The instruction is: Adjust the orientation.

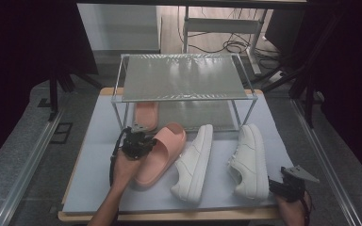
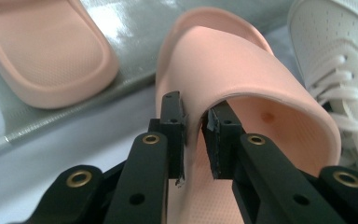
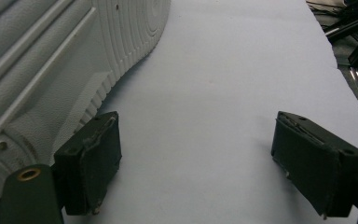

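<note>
A pink slide sandal [image 1: 162, 153] lies on the pale blue mat [image 1: 96, 155] in front of the rack. My left gripper [image 1: 143, 142] is shut on the left edge of its strap. In the left gripper view its two black jaws pinch that strap edge [image 2: 200, 105] of the slide [image 2: 242, 60], the left gripper [image 2: 193, 114] pointing toward the toe. The matching pink slide [image 1: 146, 115] [image 2: 42, 51] rests on the rack's lower shelf. My right gripper [image 1: 285, 183] [image 3: 196, 140] sits open low over the mat at the front right, beside the right white sneaker [image 1: 250, 160] [image 3: 74, 51], with nothing between its fingers.
A two-shelf metal rack [image 1: 184, 75] stands at the back of the mat. A second white sneaker [image 1: 195, 162] [image 2: 335, 51] lies just right of the held slide. The wooden table edge [image 1: 169, 216] runs along the front. Cables and frame legs lie on the floor behind.
</note>
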